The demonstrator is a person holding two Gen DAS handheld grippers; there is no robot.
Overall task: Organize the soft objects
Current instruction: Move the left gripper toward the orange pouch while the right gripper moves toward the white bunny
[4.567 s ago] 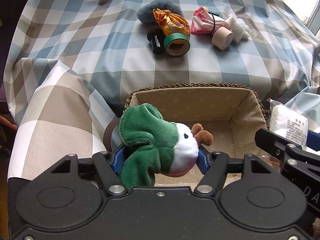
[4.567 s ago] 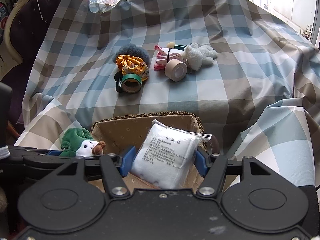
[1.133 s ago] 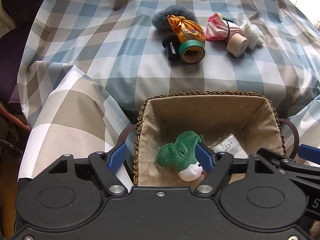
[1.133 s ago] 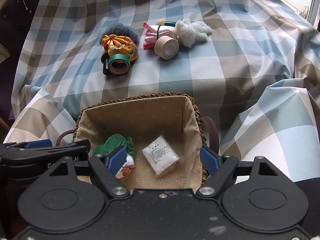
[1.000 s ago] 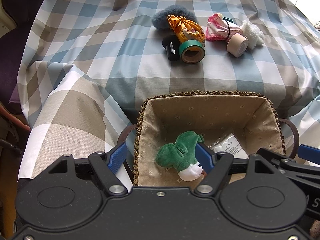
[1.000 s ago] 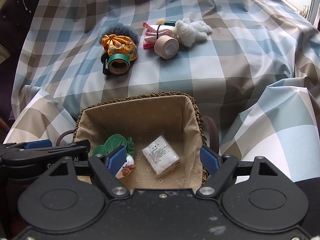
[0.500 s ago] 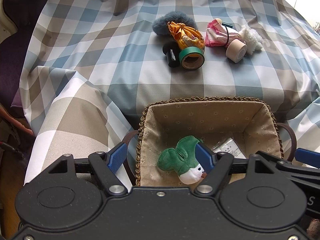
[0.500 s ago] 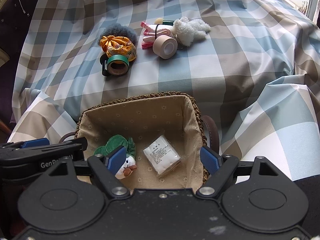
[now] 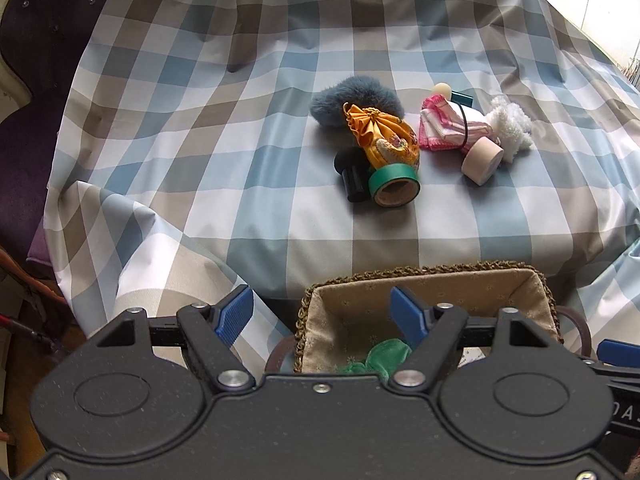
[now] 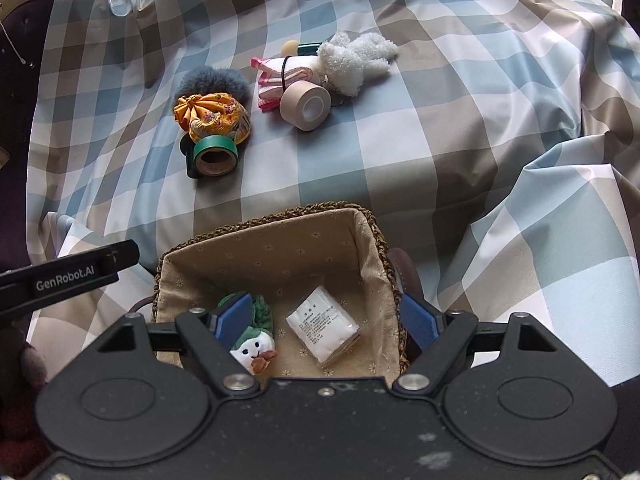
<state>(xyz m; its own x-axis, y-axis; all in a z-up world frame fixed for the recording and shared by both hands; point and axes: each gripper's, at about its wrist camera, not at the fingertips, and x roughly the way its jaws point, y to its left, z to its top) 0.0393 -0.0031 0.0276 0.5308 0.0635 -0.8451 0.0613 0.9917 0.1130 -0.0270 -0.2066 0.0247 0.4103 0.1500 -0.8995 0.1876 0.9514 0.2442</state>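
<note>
The green plush toy (image 10: pixel 252 334) and the white packet (image 10: pixel 322 328) lie in the basket (image 10: pixel 276 254) at the near edge of the tabletop (image 10: pixel 400 152), both the left gripper (image 9: pixel 322 312) and the right gripper (image 10: pixel 326 322) are open and empty, so next I think one should reach for the white fluffy toy (image 10: pixel 352 58) near the far edge

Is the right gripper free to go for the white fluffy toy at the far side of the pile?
Probably yes. The right gripper is open and empty above the basket, and bare checked cloth lies between it and the white fluffy toy. Only the beige tape roll crowds the toy's near-left side.
</note>
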